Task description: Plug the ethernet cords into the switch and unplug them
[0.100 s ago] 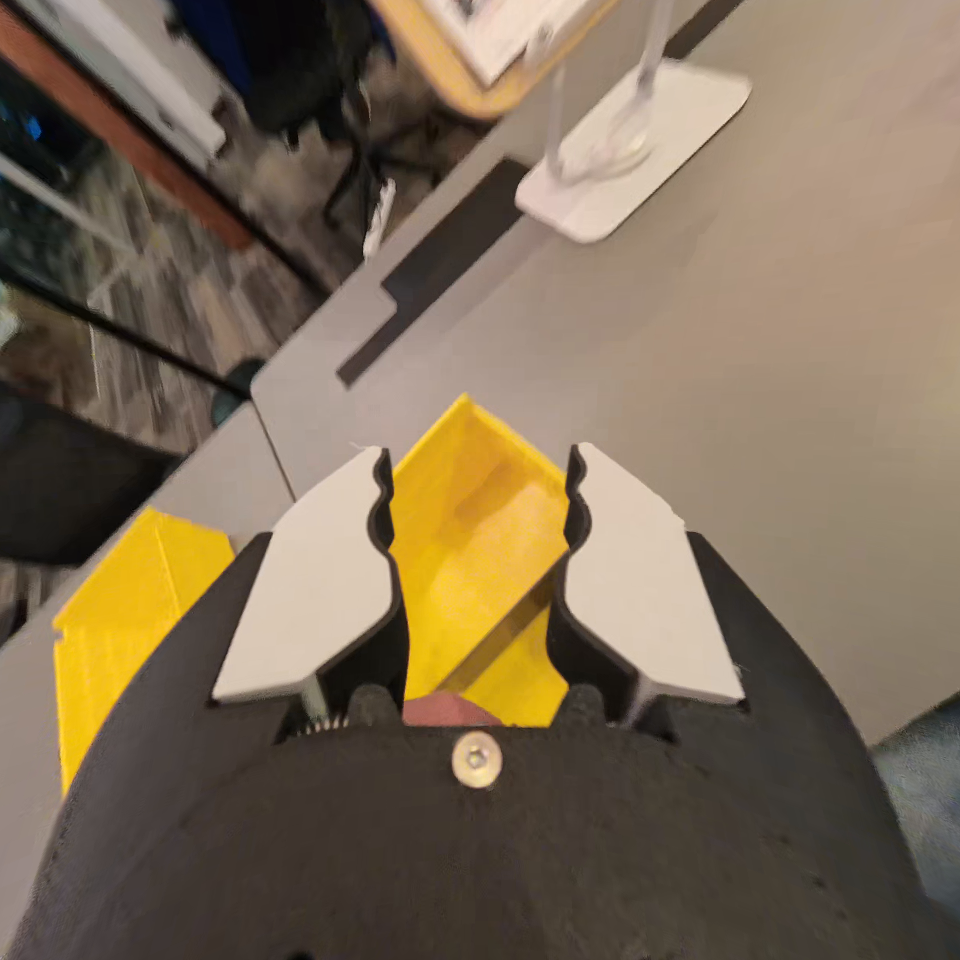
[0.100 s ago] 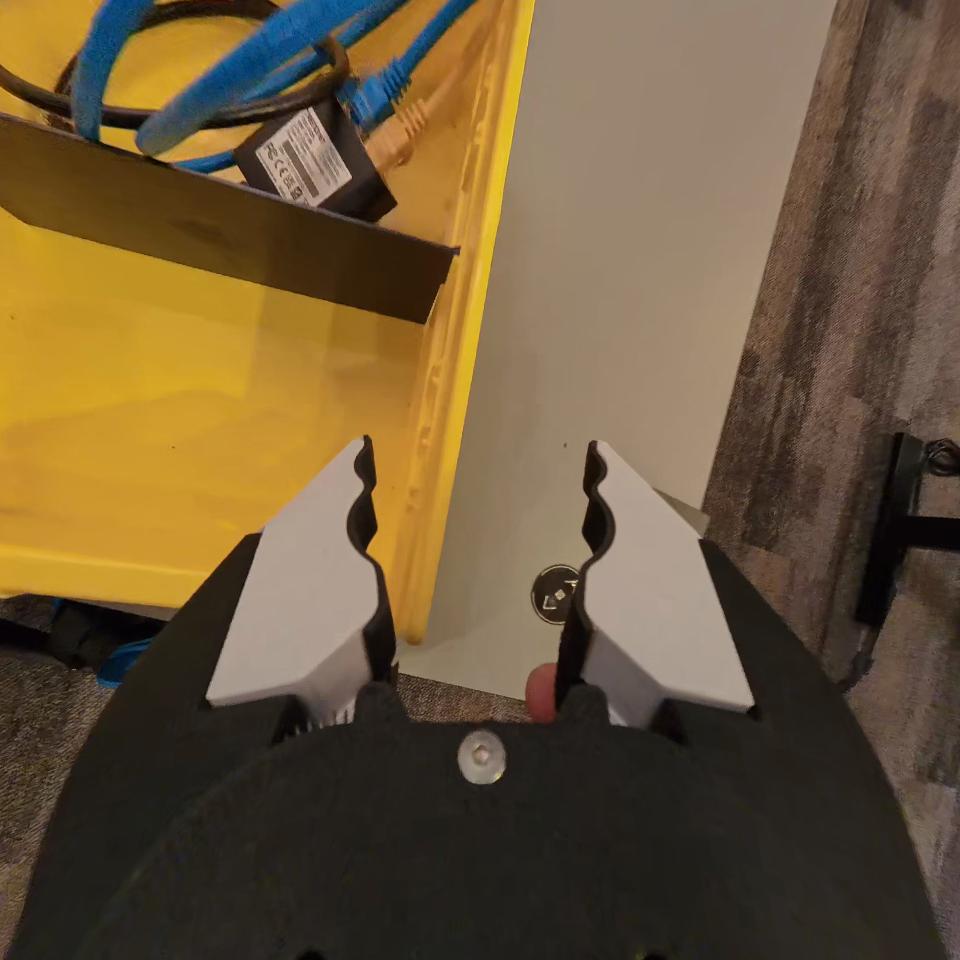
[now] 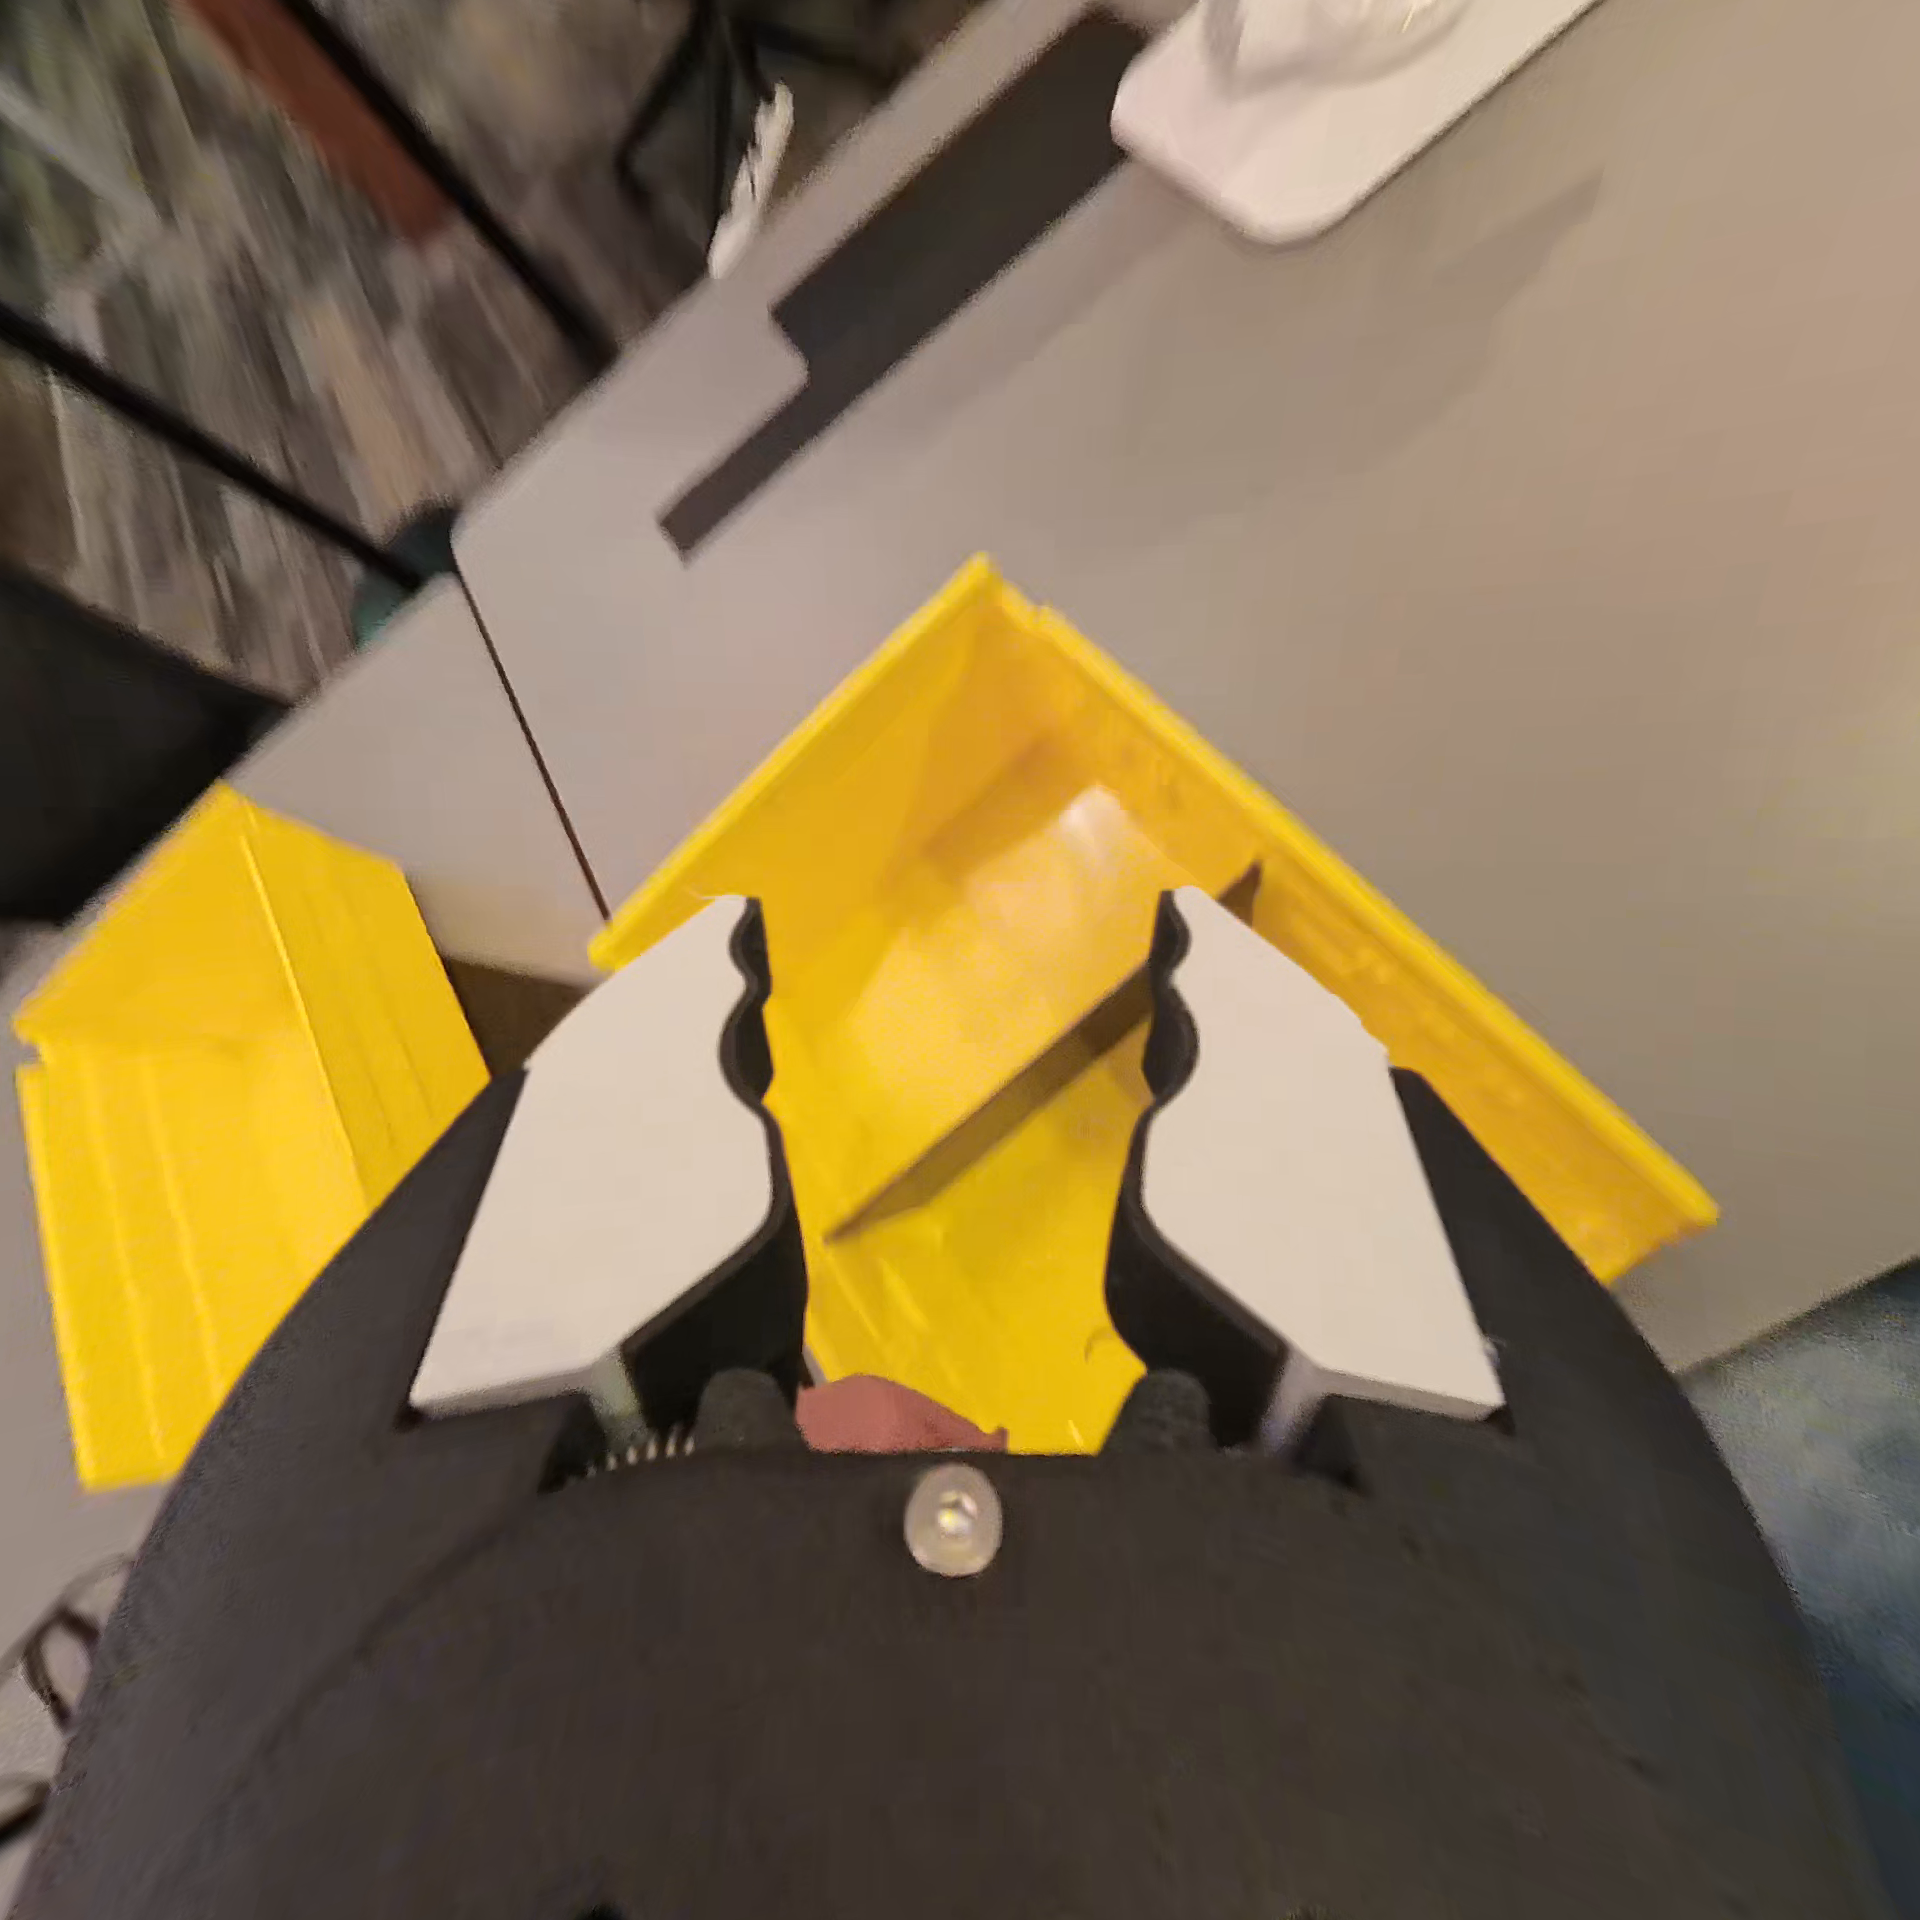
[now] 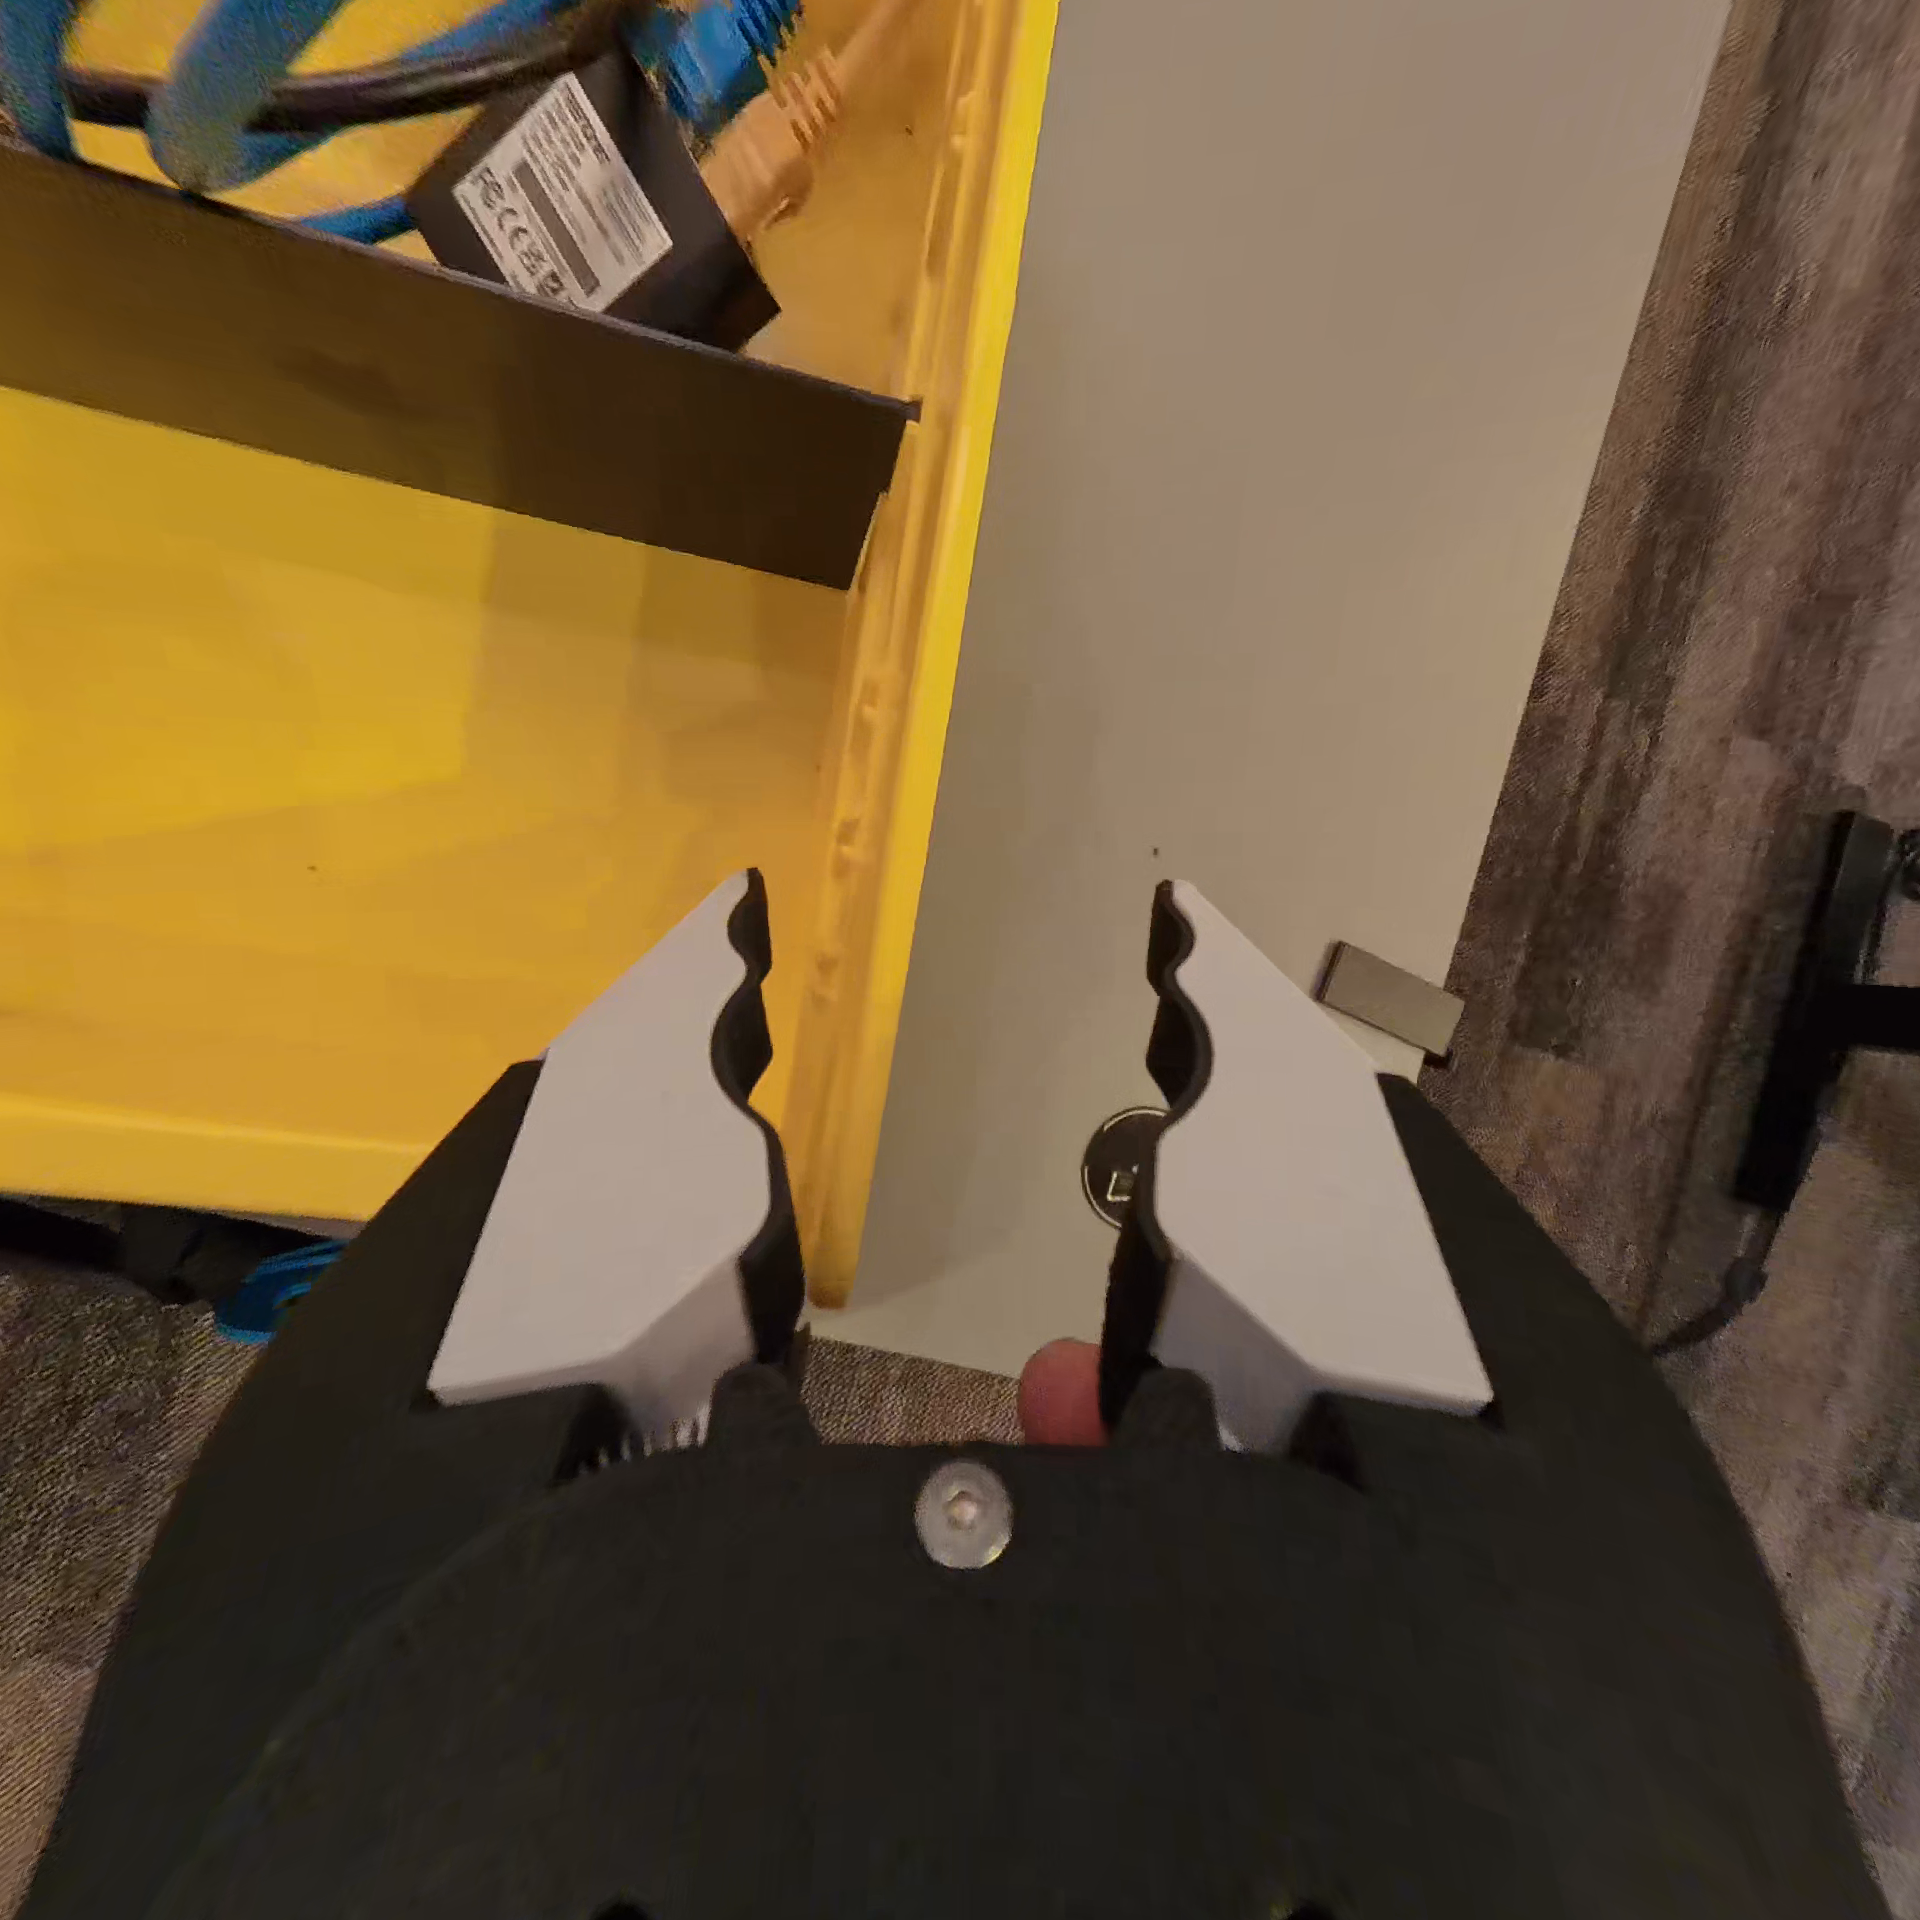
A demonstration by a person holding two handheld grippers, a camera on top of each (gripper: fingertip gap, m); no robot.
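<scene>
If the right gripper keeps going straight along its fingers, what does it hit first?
Probably the bare grey table: the open right gripper points just right of the yellow bin's side wall. The left finger could graze that wall. The switch and blue cords lie off to the left. Depth is unclear.

Bin [image 4: 940,623] on the tabletop [image 4: 1299,520], at its near edge; a divider [image 4: 447,416] crosses it. Behind the divider lie the switch [image 4: 592,218] and ethernet cords [image 4: 717,52]. A second bin [image 3: 208,1091] stands left of the first.
</scene>
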